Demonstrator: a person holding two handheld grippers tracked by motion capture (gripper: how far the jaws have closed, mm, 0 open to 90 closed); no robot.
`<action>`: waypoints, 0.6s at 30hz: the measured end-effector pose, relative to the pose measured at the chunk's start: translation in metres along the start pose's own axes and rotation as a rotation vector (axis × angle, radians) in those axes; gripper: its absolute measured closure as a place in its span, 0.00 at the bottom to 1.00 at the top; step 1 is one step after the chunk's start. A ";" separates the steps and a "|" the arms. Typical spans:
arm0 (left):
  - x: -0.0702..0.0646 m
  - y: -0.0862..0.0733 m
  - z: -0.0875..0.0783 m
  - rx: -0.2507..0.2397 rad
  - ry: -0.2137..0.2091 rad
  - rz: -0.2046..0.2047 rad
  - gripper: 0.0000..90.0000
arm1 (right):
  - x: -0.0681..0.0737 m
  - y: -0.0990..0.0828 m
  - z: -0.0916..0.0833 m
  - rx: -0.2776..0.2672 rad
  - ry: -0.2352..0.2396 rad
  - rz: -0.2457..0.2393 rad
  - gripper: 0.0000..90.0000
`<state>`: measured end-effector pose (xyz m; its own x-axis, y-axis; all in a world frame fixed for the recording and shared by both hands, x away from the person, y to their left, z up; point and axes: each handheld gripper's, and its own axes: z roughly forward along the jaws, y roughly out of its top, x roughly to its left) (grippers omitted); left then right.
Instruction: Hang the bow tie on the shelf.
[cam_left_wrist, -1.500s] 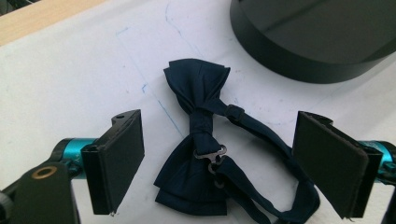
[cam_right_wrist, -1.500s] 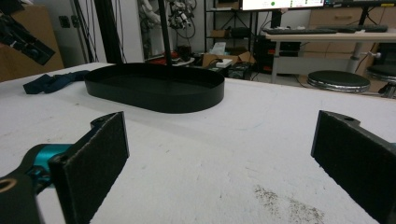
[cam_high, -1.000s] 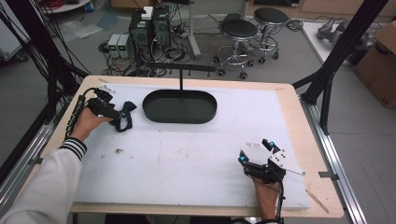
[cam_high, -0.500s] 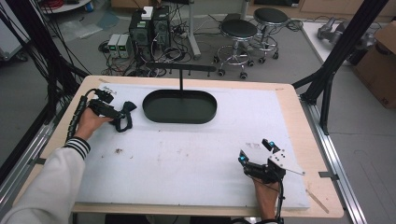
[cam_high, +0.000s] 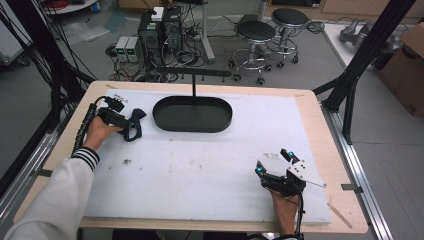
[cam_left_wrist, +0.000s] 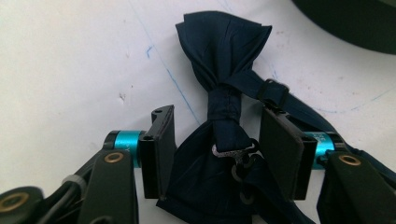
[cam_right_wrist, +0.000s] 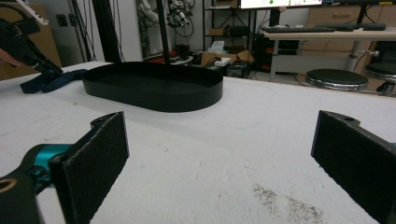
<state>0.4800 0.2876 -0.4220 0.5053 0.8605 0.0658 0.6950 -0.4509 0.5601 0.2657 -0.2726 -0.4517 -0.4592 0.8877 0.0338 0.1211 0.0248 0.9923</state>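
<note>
A navy bow tie (cam_high: 136, 121) lies on the white mat left of a black oval tray (cam_high: 192, 115). My left gripper (cam_high: 128, 125) is at the tie, held in a hand with a striped cuff. In the left gripper view its jaws (cam_left_wrist: 215, 122) press the near wing of the bow tie (cam_left_wrist: 219, 88) from both sides, with the strap and metal hook (cam_left_wrist: 236, 154) between them. My right gripper (cam_high: 272, 161) rests near the mat's front right, jaws wide open (cam_right_wrist: 219, 126) with bare mat between them. It faces the tray (cam_right_wrist: 154, 98).
A thin black post with a crossbar (cam_high: 194, 75) rises from the tray's far side. The white mat (cam_high: 210, 170) covers most of the wooden table (cam_high: 345, 200). Black frame struts (cam_high: 355, 80) stand at the right and left corners. Stools and computers sit on the floor beyond.
</note>
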 end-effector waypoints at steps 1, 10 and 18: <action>0.000 0.000 0.000 -0.002 0.001 -0.003 0.54 | 0.000 0.000 0.000 0.000 0.000 0.001 0.03; -0.001 0.000 0.001 -0.008 0.007 0.007 0.70 | 0.000 0.000 0.000 0.002 -0.001 0.007 0.03; -0.003 0.001 0.000 -0.007 0.027 0.009 0.78 | 0.000 0.000 0.000 -0.004 -0.002 0.007 0.03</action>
<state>0.4787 0.2847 -0.4216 0.4978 0.8623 0.0928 0.6868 -0.4573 0.5649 0.2652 -0.2727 -0.4519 -0.4567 0.8887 0.0402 0.1203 0.0169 0.9926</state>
